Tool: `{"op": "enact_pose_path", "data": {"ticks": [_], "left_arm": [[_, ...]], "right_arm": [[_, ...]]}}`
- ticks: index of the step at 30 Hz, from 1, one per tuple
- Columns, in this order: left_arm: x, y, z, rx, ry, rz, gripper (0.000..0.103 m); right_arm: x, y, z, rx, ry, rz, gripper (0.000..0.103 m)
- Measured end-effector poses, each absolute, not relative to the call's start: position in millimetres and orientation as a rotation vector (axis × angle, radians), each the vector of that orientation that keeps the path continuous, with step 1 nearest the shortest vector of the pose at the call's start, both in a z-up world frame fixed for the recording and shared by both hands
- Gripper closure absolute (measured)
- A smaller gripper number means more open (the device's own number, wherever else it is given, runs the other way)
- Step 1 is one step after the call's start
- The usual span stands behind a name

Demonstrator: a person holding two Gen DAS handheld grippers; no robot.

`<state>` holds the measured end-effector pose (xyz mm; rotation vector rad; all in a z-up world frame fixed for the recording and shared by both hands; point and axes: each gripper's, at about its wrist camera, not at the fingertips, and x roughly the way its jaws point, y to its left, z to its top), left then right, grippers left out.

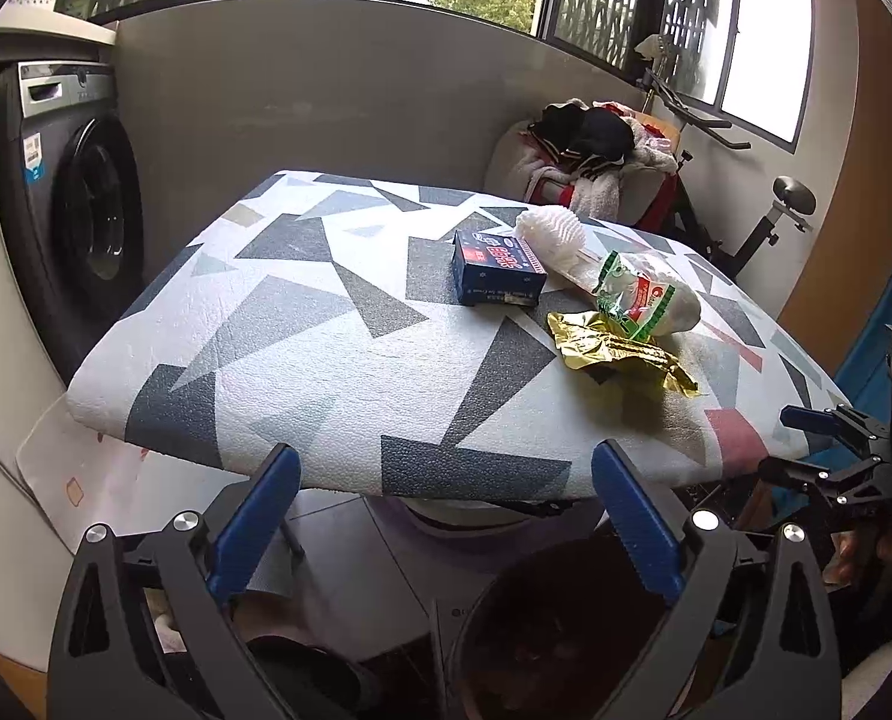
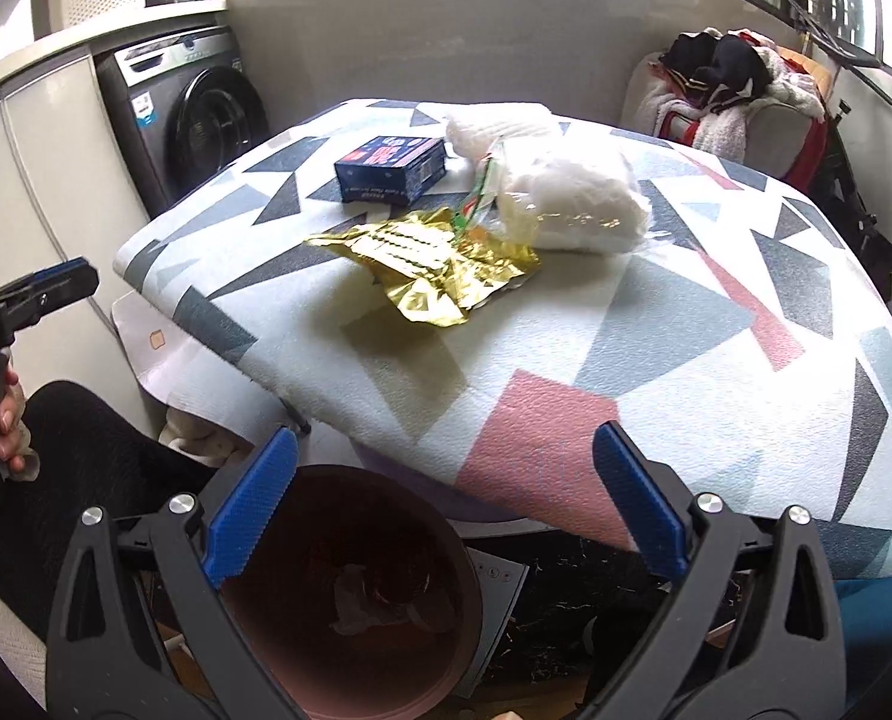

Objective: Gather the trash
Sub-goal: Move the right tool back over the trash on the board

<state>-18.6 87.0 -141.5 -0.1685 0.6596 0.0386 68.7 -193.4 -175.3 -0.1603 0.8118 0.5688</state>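
**Jaws empty above the bin, four pieces left on the table**

The right gripper (image 2: 446, 504) hangs spread wide over the brown bin (image 2: 350, 612), nothing between its jaws; crumpled scraps lie in the bin's bottom. The next pickup looks to be the gold wrapper (image 2: 428, 264), the nearest litter. A good approach would come in low over the table's (image 2: 625, 360) near edge, straddle a raised crease of the foil, and close there rather than on the flat sheet. The wrapper lies ahead of and above the gripper, touching the clear bag of white stuff (image 2: 571, 204); the blue box (image 2: 392, 171) and white mesh (image 2: 493, 123) sit behind it. The left gripper (image 1: 446, 516) is also spread and empty.
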Motion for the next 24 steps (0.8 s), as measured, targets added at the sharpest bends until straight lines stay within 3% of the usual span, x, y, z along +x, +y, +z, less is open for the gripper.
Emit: {"op": "enact_pose_path", "data": {"ticks": [24], "left_arm": [[41,81,-121,-0.109,0.63,0.007,0.008]], "right_arm": [[144,-231,-168,-0.136,0.783,0.445,0.006]]}}
